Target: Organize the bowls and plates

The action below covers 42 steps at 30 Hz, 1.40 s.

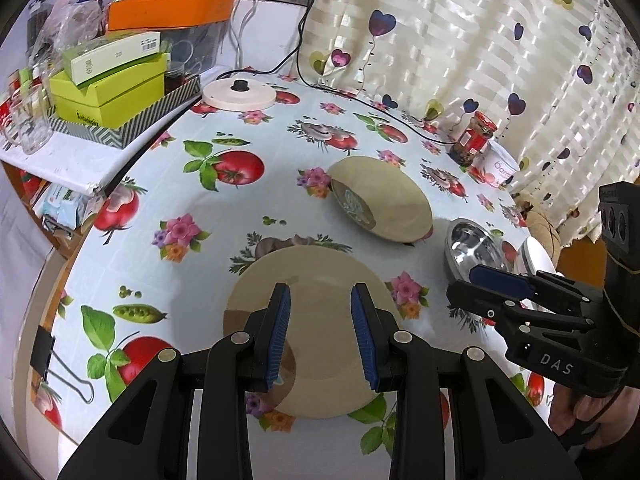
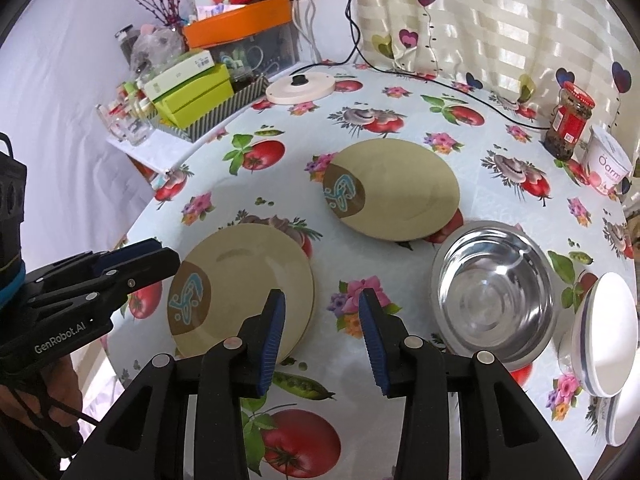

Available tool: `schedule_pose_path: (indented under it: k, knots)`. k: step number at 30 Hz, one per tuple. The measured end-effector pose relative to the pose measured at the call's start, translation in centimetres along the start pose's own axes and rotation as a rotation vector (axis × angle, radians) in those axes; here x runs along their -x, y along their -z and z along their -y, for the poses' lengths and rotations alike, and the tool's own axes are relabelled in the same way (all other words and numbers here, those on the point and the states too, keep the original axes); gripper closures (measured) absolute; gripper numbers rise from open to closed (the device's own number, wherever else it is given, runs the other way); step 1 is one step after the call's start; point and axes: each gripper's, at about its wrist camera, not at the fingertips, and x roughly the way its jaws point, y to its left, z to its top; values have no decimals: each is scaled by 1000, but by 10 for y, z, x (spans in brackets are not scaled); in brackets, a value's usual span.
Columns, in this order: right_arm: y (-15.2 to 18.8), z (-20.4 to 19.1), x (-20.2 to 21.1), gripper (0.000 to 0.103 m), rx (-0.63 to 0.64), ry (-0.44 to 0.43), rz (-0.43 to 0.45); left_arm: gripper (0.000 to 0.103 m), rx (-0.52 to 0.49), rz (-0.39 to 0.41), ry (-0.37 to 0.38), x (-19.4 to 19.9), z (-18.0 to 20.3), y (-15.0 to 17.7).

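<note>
- Near beige plate (image 2: 244, 292): lies flat on the flowered tablecloth (image 2: 400, 92), apparently the top of a stack of two, with a second rim showing along its right edge; brown patch with a blue-green motif on its left side.
- Left gripper (image 1: 320, 334): hovers over the near beige plate (image 1: 312, 332), blue pads apart, nothing between them but the plate surface below; jaws open, no contact with the plate visible.
- Right gripper (image 2: 322, 338): hangs just right of the near beige plate, over bare tablecloth; jaws parted and empty, left finger (image 2: 272, 344) overlapping the plate's right rim in the picture, touching or not cannot be told.
- Far beige plate (image 2: 394, 190): beyond and to the right of the near beige plate, well apart from it, same brown patch on its left; seems to rest slightly tilted, its right rim raised.
- Steel bowl (image 2: 496, 296): right of the near beige plate, just in front of the far one, upright and empty.
- White bowl (image 2: 604, 336): right of the steel bowl, just beside it, tipped on edge with a dark stripe round the rim.
- Jar with a red label (image 2: 570, 124) and white cup (image 2: 608, 166): far right, behind the steel bowl, near the heart-patterned curtain (image 2: 500, 20).
- Round cream kettle base (image 2: 300, 86): far beyond the near beige plate, beside the green boxes (image 2: 196, 96).
</note>
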Motion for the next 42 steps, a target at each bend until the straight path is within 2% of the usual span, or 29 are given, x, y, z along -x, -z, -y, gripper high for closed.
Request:
schedule_pose_path:
  k: [13,23,42]
  knots:
    - [-12,15,3,65,-13,15,13,70,-23,-5,12,-13,9,-17]
    - [-34,42,-1,65,-32,43,29,70,-44,-11,14,-36,17,-41]
    - [-74,98,-42,65,-89,55,-2,70,-50,-65,8,-98,22,-82]
